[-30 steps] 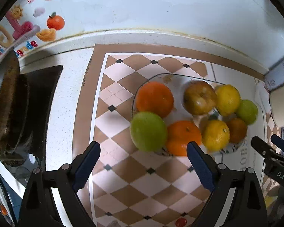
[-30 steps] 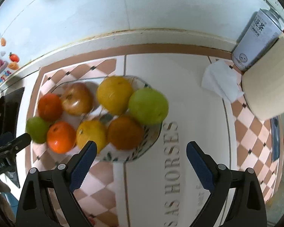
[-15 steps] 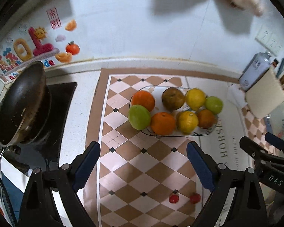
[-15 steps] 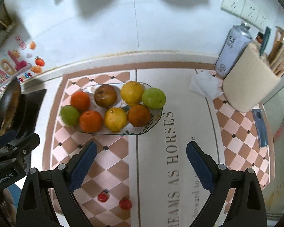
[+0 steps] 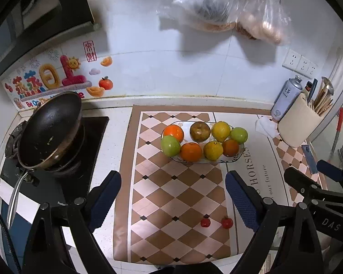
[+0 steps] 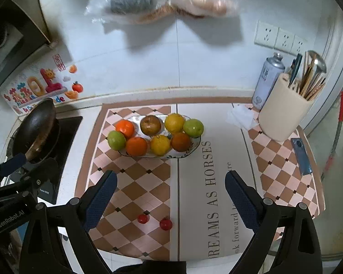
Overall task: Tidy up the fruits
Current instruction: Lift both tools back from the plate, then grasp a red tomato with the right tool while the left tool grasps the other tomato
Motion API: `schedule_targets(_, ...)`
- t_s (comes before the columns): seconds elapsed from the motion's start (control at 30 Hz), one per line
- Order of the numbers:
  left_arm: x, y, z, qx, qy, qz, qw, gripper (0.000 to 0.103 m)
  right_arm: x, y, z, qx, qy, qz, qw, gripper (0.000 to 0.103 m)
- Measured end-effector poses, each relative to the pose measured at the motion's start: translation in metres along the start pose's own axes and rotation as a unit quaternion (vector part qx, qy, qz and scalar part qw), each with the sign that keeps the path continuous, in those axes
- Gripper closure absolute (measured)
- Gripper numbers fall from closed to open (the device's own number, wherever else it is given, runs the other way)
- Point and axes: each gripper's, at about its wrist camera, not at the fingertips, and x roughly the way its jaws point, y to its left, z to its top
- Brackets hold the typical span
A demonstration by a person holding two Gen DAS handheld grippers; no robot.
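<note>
An oval glass plate (image 5: 241, 154) (image 6: 195, 147) on the checkered mat holds several fruits: oranges, yellow citrus, green apples (image 5: 170, 145) (image 6: 116, 140) and a brown fruit (image 5: 200, 131). Two small red fruits (image 5: 205, 222) (image 6: 165, 224) lie loose on the mat nearer to me. My left gripper (image 5: 173, 196) is open and empty, high above the mat, well back from the plate. My right gripper (image 6: 170, 194) is open and empty, likewise back from the plate. Each gripper shows at the edge of the other's view.
A dark wok (image 5: 50, 130) sits on the stove at the left. A beige utensil holder (image 6: 285, 111), a spray can (image 6: 266, 81), a crumpled tissue (image 6: 240, 115) and a phone (image 6: 300, 156) are at the right. Plastic bags (image 5: 228, 6) hang on the wall.
Both grippers have pulled back and up from the plate, so the fruits look smaller and the two red fruits and wall bags have come into view. Both stay open.
</note>
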Motion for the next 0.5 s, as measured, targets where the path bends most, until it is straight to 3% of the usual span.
schedule_targets(0.2,-0.018,0.001,-0.007,0.007,-0.018,0.003,0.9998,0.010,-0.023,0.005,-0.007,0.003,-0.017,0.004,1.000,0.006)
schedule_targets(0.5,-0.015,0.000,-0.016,0.013,-0.015,0.007,0.9998,0.010,-0.024,0.006,-0.015,0.021,-0.020,0.015,0.999,0.006)
